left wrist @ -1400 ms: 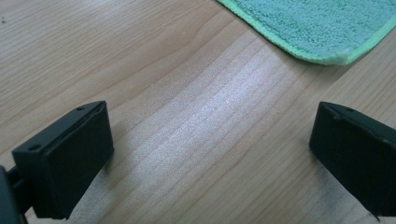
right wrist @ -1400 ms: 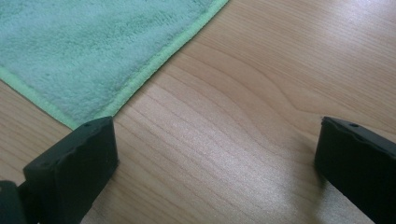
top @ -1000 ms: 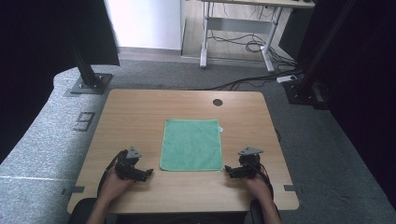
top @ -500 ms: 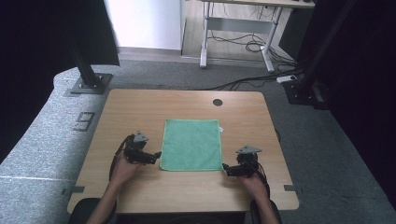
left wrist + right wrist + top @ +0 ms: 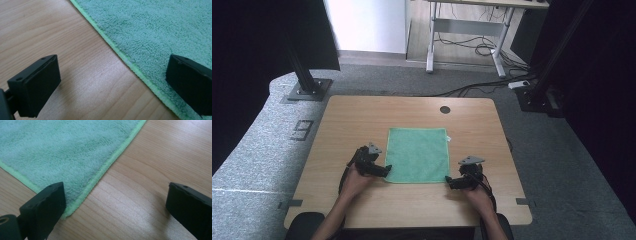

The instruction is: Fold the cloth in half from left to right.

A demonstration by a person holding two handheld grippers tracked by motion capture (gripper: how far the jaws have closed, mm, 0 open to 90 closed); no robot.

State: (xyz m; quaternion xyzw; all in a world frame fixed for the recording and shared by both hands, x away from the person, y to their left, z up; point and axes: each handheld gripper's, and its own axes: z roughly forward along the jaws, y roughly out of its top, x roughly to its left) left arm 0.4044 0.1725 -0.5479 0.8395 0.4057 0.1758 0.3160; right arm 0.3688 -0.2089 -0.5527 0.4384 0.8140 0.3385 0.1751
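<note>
High view: a green towel (image 5: 417, 155) lies flat and unfolded on the wooden surface (image 5: 362, 117), a little nearer the person's edge than the far one. It is close to square, slightly longer from near edge to far edge, with its sides running square to the surface's edges. A small white tag sticks out from the towel's far right corner; no writing on it can be read.

The left gripper (image 5: 384, 170) sits at the towel's near left corner, its fingers spread wide. In the left gripper view one finger (image 5: 35, 88) stands over bare wood beside the towel and the other over the towel's pile, with the light green hem running between them.

The right gripper (image 5: 450, 180) sits at the towel's near right corner, its fingers also spread wide and holding nothing. In the right gripper view the corner of the towel reaches just to one finger (image 5: 43, 207), while the other is over bare wood to the side.

Beyond the towel, a round dark hole (image 5: 445, 109) shows in the surface near its far edge. The surface stands on grey carpet (image 5: 257, 160); left of the towel a mark like a "9" (image 5: 302, 130) is on the carpet. Farther off, beyond the surface, are a white desk frame (image 5: 464, 30) and loose cables (image 5: 472, 47) on a wooden floor.
</note>
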